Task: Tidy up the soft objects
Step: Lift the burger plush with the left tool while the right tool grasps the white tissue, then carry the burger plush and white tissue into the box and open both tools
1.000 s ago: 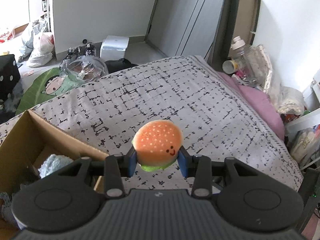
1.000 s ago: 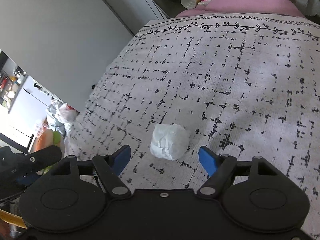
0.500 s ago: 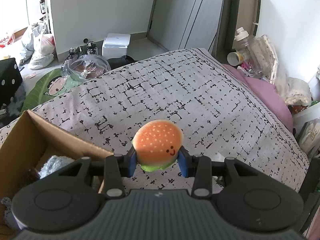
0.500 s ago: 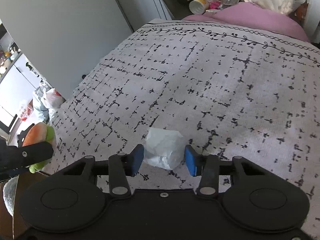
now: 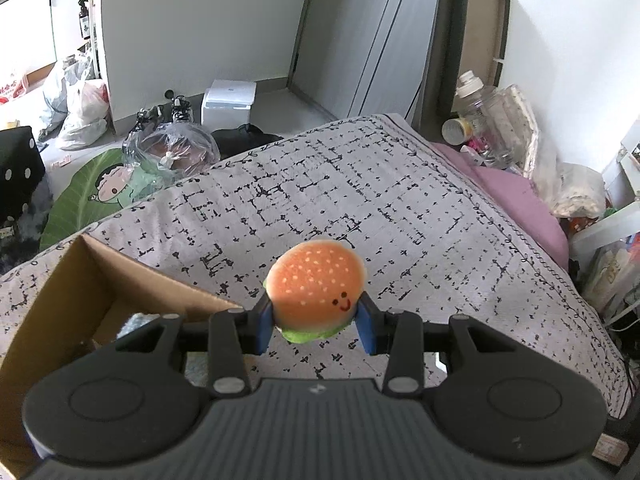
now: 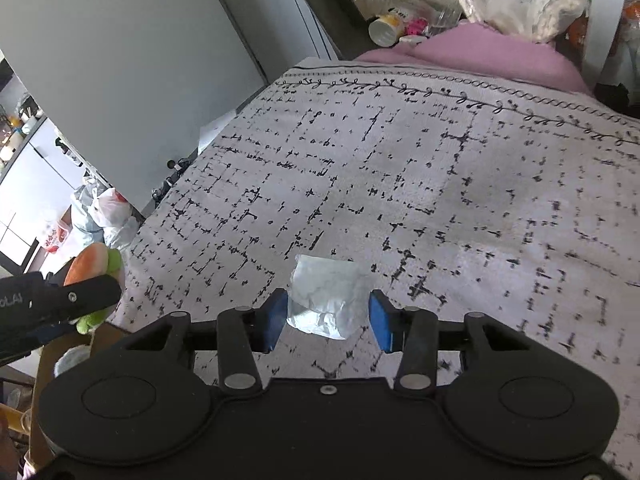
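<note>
My left gripper (image 5: 317,326) is shut on a soft hamburger toy (image 5: 315,289) with an orange bun, a smiley face and a green edge, held above the bed. It also shows in the right wrist view (image 6: 94,270), at the far left. My right gripper (image 6: 327,322) is shut on a crumpled white soft wad (image 6: 326,296), lifted just over the patterned bedspread (image 6: 440,184). An open cardboard box (image 5: 100,280) sits on the bed at the lower left of the left gripper, with a pale fluffy item partly hidden inside.
A pink sheet (image 5: 516,196) and clutter of bottles and bags (image 5: 496,132) lie at the bed's far right. On the floor beyond the bed are a green cartoon cushion (image 5: 100,192), plastic bags (image 5: 76,112) and a white box (image 5: 228,102).
My right gripper closed on the white wad and lifted it off the bedspread. My left gripper rose slightly with the hamburger toy still held.
</note>
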`<state>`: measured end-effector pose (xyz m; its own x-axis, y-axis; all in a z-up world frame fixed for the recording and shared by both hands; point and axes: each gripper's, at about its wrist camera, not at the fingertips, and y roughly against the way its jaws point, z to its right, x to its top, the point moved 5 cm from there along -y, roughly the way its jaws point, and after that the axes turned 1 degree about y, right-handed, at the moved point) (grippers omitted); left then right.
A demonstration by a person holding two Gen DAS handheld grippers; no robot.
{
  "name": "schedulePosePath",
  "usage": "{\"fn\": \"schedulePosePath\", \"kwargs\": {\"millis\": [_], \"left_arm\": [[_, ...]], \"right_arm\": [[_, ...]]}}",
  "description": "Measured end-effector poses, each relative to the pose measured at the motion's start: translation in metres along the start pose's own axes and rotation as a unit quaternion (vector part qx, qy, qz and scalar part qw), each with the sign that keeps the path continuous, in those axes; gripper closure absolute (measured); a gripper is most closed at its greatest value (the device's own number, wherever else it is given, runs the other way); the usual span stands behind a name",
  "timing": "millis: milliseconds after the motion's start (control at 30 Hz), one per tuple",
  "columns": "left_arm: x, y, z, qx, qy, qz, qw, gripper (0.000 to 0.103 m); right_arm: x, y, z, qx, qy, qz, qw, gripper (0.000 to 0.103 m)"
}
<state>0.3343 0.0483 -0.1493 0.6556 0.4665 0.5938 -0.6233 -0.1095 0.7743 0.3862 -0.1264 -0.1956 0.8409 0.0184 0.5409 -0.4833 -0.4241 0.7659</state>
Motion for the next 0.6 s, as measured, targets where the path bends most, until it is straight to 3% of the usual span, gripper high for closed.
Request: {"fn": "schedulePosePath", "kwargs": {"millis": [600], "left_arm": [[0.002,0.061,-0.019,-0.014,-0.006,0.025,0.9996,0.062]], "right_arm": [[-0.008,0.079,-0.016,0.048,-0.01,0.062,0.997,0.059]]}}
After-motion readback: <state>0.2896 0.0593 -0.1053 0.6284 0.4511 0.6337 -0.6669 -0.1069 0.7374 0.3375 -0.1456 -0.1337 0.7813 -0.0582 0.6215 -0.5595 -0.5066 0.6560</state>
